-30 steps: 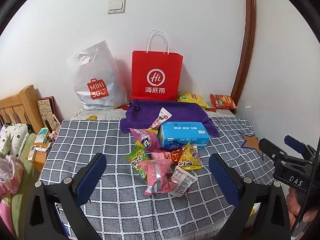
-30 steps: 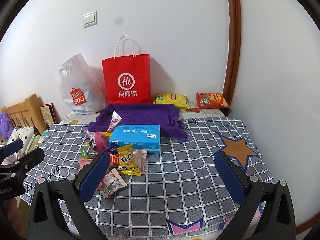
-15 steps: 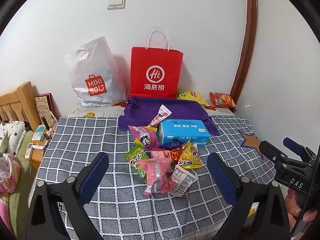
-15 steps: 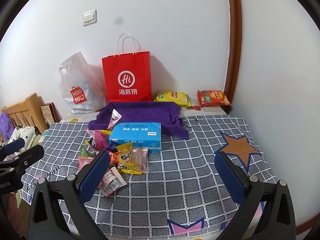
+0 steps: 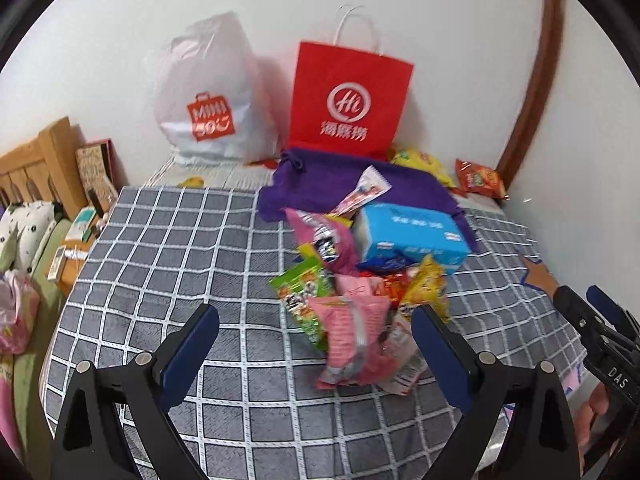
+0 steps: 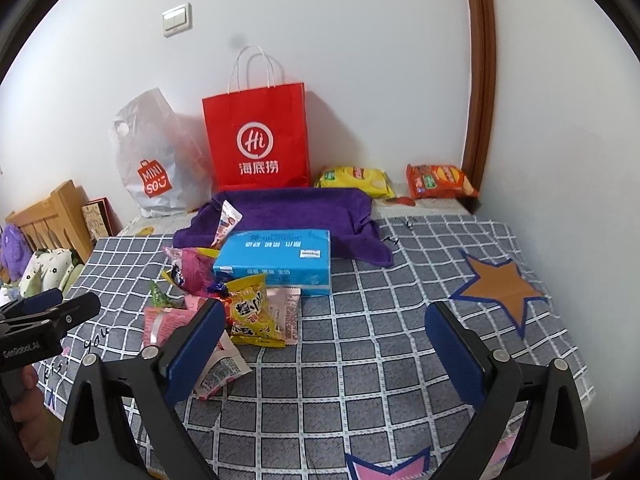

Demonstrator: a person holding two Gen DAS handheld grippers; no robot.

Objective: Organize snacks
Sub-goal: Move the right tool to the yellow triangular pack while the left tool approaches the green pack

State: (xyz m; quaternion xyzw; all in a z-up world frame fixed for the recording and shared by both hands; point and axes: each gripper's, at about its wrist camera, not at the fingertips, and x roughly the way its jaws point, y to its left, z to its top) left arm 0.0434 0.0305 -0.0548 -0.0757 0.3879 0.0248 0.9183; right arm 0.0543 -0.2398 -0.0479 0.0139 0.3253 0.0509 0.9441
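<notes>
Both tongs hang spread and empty above the checked cloth point(image 6: 360, 360): the snack pile point(image 5: 356, 300) sits centre-frame between the left gripper point(image 5: 316, 344) fingers, lower left beside the right gripper point(image 6: 320, 340).

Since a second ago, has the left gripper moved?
Yes. In the left wrist view the red paper bag and snack pile sit larger and further right, so the left gripper went forward toward the pile and swung left.
</notes>
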